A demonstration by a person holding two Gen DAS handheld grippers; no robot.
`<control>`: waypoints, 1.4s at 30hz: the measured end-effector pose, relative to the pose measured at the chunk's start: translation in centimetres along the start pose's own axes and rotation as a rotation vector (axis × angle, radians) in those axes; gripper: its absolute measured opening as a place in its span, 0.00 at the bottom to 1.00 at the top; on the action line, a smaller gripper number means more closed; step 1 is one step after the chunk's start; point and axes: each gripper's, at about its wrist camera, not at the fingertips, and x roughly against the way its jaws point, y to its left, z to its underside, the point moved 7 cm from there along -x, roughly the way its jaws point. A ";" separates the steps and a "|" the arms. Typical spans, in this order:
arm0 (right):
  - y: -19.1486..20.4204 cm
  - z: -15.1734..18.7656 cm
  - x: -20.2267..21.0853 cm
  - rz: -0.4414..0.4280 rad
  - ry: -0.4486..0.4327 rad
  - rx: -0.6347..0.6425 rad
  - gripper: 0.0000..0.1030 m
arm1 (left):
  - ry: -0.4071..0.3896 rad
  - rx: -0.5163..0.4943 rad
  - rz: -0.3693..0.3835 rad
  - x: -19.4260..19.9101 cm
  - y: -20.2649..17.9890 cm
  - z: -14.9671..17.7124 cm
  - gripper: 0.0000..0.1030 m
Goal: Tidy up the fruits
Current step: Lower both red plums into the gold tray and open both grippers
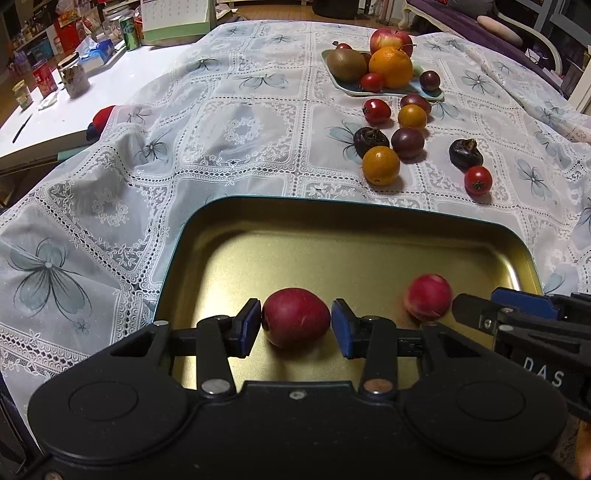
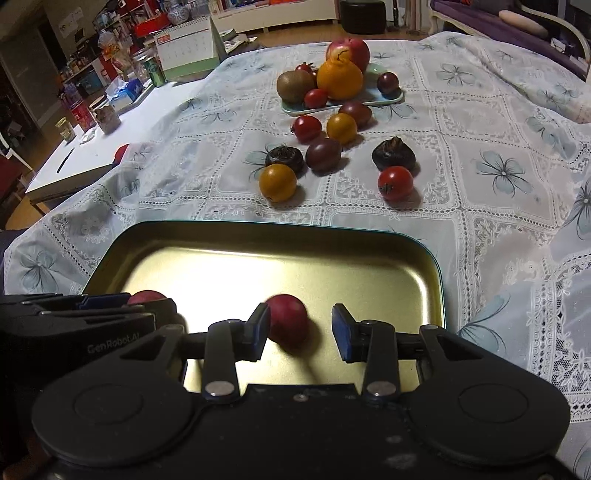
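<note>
Left tool (image 1: 296,324) wide, red fruit (image 1: 295,317) between the pads in the tin (image 1: 369,218), touching only the left one. Right tool (image 2: 298,328) also wide, second fruit (image 2: 287,324) blurred, loose. Remaining fruit straight ahead on the counter (image 2: 480,221); nearest tomato (image 2: 395,182) sits on the right tool's side.

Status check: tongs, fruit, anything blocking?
Left tongs open around a red fruit in the tin tray. Right tongs open, second red fruit between them. Nothing blocking.

Home living room: lace tablecloth (image 1: 229,125), sofa (image 2: 509,26)
</note>
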 end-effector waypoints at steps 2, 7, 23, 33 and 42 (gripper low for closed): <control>0.1 0.0 -0.1 -0.006 0.010 0.000 0.38 | 0.003 0.003 0.000 -0.1 0.1 0.0 0.49; 0.2 0.3 -0.5 -0.004 0.029 0.003 0.38 | 0.009 0.005 -0.004 -0.2 0.2 0.1 0.48; 0.6 0.8 -0.9 -0.014 0.128 0.014 0.38 | 0.095 0.007 0.056 -0.8 0.3 0.0 0.48; -0.6 -1.9 -0.3 -0.023 0.266 -0.016 0.40 | 0.111 -0.049 0.079 -0.2 -0.3 -3.9 0.48; -4.5 -8.6 0.8 0.123 0.063 -0.089 0.45 | 0.056 -0.103 0.017 -0.9 -1.1 -8.5 0.49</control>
